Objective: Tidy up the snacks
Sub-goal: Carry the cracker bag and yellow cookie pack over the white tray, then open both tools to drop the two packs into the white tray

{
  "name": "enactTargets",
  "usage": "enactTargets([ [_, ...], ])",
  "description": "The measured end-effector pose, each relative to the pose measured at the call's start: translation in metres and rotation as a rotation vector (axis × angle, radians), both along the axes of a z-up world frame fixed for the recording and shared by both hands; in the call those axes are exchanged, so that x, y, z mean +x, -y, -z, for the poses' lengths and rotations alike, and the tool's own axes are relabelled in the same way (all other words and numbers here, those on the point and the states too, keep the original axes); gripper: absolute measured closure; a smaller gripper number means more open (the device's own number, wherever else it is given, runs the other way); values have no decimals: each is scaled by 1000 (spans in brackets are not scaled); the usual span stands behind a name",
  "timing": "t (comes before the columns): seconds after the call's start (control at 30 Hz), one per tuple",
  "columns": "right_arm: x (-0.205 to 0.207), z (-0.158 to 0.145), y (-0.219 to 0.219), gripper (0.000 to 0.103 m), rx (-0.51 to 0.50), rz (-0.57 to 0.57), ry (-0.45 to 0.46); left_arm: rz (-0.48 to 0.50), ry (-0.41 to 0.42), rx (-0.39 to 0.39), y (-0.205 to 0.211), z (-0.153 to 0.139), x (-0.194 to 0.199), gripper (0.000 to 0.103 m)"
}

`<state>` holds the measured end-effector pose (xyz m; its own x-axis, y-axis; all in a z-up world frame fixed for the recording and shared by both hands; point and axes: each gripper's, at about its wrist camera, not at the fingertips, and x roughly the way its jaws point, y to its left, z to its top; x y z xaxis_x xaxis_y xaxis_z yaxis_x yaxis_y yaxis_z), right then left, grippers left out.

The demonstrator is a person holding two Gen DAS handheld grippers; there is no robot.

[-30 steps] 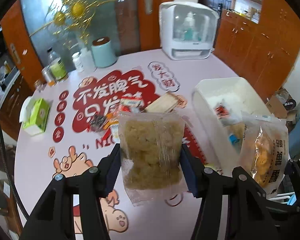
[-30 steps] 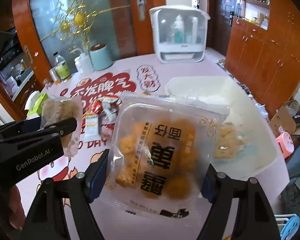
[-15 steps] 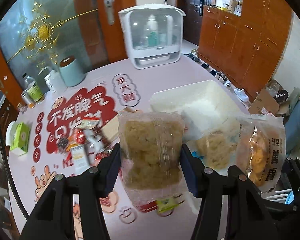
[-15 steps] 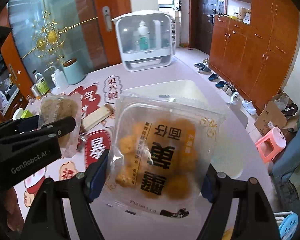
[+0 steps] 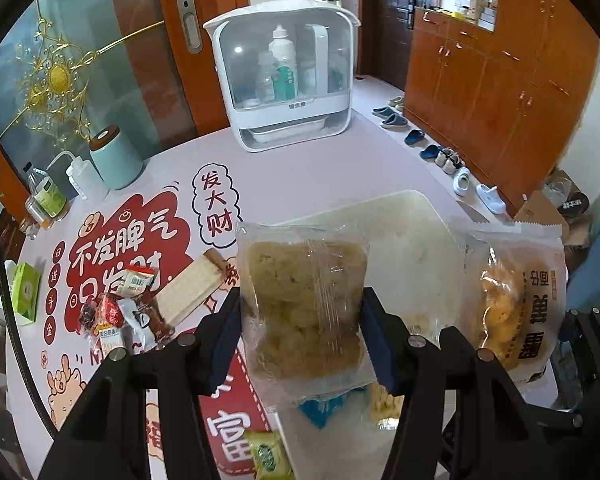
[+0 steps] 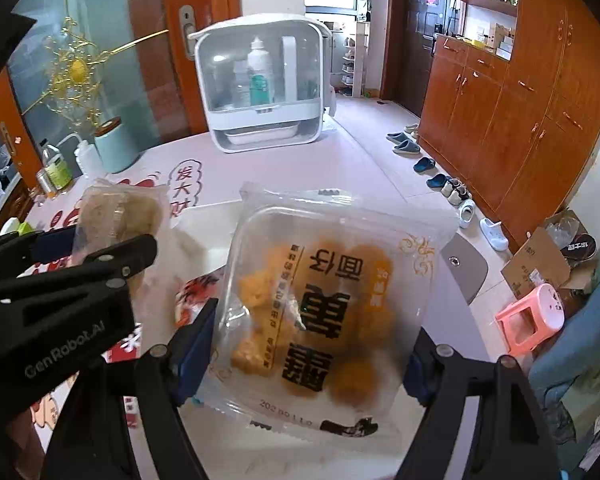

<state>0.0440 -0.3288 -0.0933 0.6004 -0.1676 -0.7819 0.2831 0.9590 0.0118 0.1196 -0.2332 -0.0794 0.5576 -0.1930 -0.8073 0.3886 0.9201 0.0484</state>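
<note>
left wrist view: a round table covered in a pale cloth with red printed characters fills the scene. at its far edge stands a white cabinet with a clear front, bottles inside. a white bin sits on the near right part of the table, partly hidden by both packets. the left gripper pinches a clear packet of pale crumbly snack upright between its blue pads, above the bin's near left edge. to its right the packet of orange balls hangs over the bin's right side. a teal canister and two bottles stand at the far left. a heap of small snacks and a flat tan wafer pack lie left of the bin; a green pack lies just beside the bin's near corner.

right wrist view: the right gripper holds the packet of orange balls, its pads against both sides, the jaws having just eased slightly wider. the left gripper and its packet appear at left.
</note>
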Motion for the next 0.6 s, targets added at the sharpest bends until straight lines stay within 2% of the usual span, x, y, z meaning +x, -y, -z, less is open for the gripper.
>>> enactTargets([
  [0.13,18,11,14,18,45,-11,-37,-20,-10,-1,8,4,15,43],
  [0.2,24,16,18,17,57,-17,-45,-31,-10,-2,9,4,21,19],
  [0.23,26,17,18,16,53,-20,-46,-41,3,-7,8,2,23,17],
  [0.3,26,13,18,13,24,-31,-8,-44,20,-20,5,-3,24,16],
  [0.37,26,8,17,4,6,-41,24,-53,27,-23,2,-6,26,15],
  [0.6,23,-14,24,3,47,-39,78,-121,32,-39,-24,-13,28,15],
])
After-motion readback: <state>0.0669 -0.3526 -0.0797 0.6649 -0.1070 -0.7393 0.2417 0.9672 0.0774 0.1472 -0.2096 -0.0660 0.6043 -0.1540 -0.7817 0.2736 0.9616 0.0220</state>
